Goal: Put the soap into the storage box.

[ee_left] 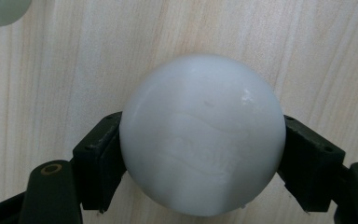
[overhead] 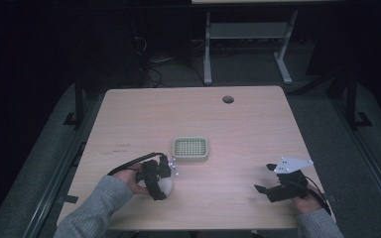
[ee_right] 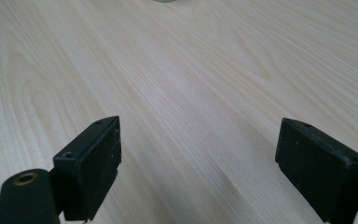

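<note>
White ball (ee_left: 200,135) right up close, pinched on both sides between the left tongs (ee_left: 200,158), sitting on the counter (overhead: 248,124) just in front of the green basket (overhead: 190,148). Grip looks done; the carry to that basket appears left. Right tongs (ee_right: 198,168) gape wide and hold nothing, well right of the basket.

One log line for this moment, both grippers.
left gripper: shut on ball | right gripper: open, nothing between jaws | basket: beyond ball
</note>
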`<state>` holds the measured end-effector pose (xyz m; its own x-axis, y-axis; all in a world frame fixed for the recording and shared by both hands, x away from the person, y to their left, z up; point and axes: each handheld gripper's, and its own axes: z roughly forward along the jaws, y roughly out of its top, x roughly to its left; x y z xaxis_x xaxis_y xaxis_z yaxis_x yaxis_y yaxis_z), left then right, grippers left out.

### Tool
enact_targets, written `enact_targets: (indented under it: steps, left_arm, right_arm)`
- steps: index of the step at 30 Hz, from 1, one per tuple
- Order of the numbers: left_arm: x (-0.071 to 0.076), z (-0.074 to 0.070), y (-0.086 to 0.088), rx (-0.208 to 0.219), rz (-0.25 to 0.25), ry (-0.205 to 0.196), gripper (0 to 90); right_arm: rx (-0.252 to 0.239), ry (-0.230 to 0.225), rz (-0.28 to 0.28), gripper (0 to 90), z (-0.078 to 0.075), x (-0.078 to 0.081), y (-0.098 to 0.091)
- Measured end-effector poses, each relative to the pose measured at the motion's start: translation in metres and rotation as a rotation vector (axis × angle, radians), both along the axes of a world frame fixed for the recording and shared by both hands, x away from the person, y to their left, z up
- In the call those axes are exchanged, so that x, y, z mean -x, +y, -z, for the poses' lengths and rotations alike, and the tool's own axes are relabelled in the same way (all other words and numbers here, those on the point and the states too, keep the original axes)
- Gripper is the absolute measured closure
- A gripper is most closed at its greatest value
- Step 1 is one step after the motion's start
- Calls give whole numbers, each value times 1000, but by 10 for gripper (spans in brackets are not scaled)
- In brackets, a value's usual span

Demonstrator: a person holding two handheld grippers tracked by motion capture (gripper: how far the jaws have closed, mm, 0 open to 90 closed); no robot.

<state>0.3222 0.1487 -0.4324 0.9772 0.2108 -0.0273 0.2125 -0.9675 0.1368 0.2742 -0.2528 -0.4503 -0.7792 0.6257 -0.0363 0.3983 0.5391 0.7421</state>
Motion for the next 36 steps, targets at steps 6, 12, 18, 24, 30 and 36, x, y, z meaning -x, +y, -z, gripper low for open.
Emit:
enact_targets:
  steps: [6,12,18,24,30,36]
  left_arm:
    - [1,-4,0,18,-9,-5,238]
    - [0,-12,-1,25,-10,-11,238]
    - [-3,-15,-3,21,3,-25,238]
    - [-6,-19,-6,27,-4,-24,238]
    - [-10,-22,-8,26,-3,-25,238]
    - [-13,-25,-9,22,0,-27,238]
  right_arm:
    - [-1,-1,0,136,0,0,0]
    - [0,-1,1,136,0,0,0]
    - [-1,-2,3,136,0,0,0]
    - [-3,-3,10,136,0,0,0]
    - [2,-5,7,136,0,0,0]
    - [1,-10,6,136,-1,0,0]
